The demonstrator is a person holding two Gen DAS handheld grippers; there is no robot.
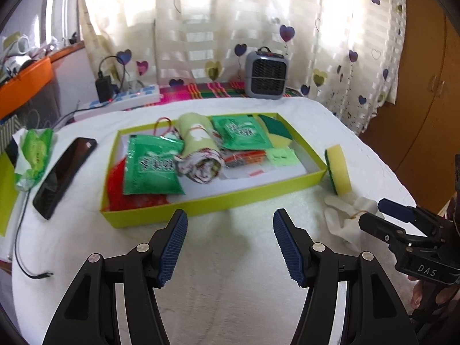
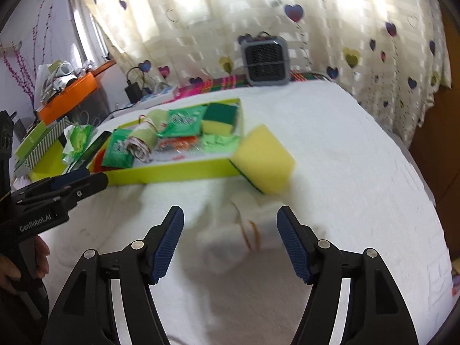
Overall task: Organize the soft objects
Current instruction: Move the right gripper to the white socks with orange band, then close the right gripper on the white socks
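Both claws are spread wide with nothing between the pads. The left gripper (image 1: 230,244) hangs over bare white towel (image 1: 230,287) just in front of the lime-green box (image 1: 215,201). The right gripper (image 2: 230,241) is over a crumpled white cloth (image 2: 247,224) with an orange rubber band (image 2: 251,234) on it, not touching it as far as I can tell.

The box is packed: two green packets (image 1: 151,166), a rolled-up cloth (image 1: 198,149), a sponge (image 1: 277,132) in the far right corner, a light green paper bit (image 1: 280,156) and something red (image 1: 120,178) at the left end.

One more yellow sponge (image 1: 339,169) is outside the box, leaning on its right end wall. In the left view it shows edge-on; the right view gives you the broad yellow face, though blurry.

Only the left camera shows the phone (image 1: 64,175) clearly, lying left of the box next to a green wrapper (image 1: 34,152), plus the power strip (image 1: 123,99) at the back. The right camera shows the orange shelf (image 2: 69,97) with clutter on top more fully. Both catch the small grey heater (image 1: 266,74) by the heart curtain (image 1: 330,28).
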